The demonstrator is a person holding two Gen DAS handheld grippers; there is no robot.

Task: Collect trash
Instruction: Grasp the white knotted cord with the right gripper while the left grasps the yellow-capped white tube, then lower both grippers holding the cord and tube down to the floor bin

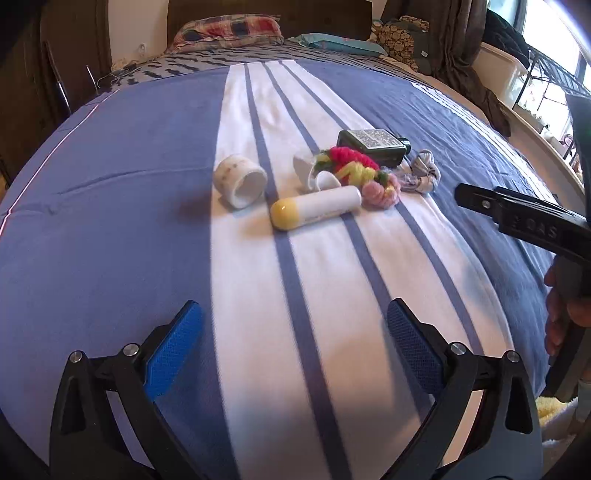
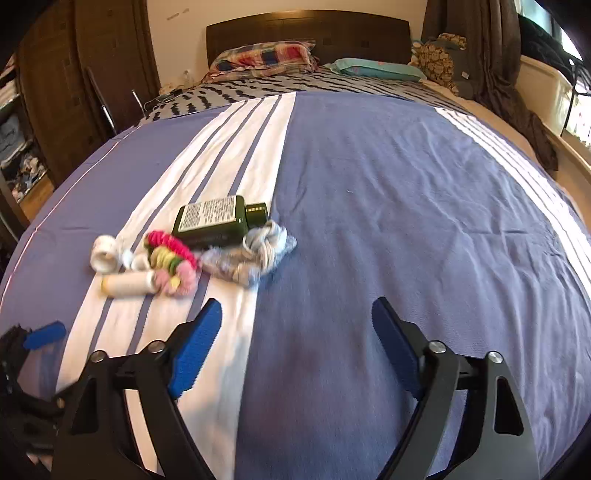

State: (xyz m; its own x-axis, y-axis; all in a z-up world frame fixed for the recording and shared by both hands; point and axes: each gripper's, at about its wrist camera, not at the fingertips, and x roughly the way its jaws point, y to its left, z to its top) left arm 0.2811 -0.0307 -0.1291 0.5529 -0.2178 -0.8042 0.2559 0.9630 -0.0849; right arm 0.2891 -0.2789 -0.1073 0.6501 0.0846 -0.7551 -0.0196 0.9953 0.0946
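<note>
A small heap lies on the striped bedspread (image 1: 110,184): a white tape roll (image 1: 242,184), a white tube with a yellow cap (image 1: 314,208), a dark green bottle (image 1: 371,146), bright yarn scrunchies (image 1: 351,166), a pale pink one (image 1: 380,190) and a grey crumpled cloth (image 1: 423,177). My left gripper (image 1: 295,325) hovers open short of the tube, nothing between its blue pads. In the right wrist view the same bottle (image 2: 214,221), cloth (image 2: 255,258) and tube (image 2: 129,282) lie ahead to the left. My right gripper (image 2: 295,325) is open and empty over plain blue cloth.
Pillows (image 2: 262,55) and a dark headboard (image 2: 306,29) close off the far end of the bed. A wardrobe (image 2: 74,92) stands at the left, curtains and a window ledge (image 2: 546,92) at the right. A hand (image 1: 561,317) holds the right gripper's body.
</note>
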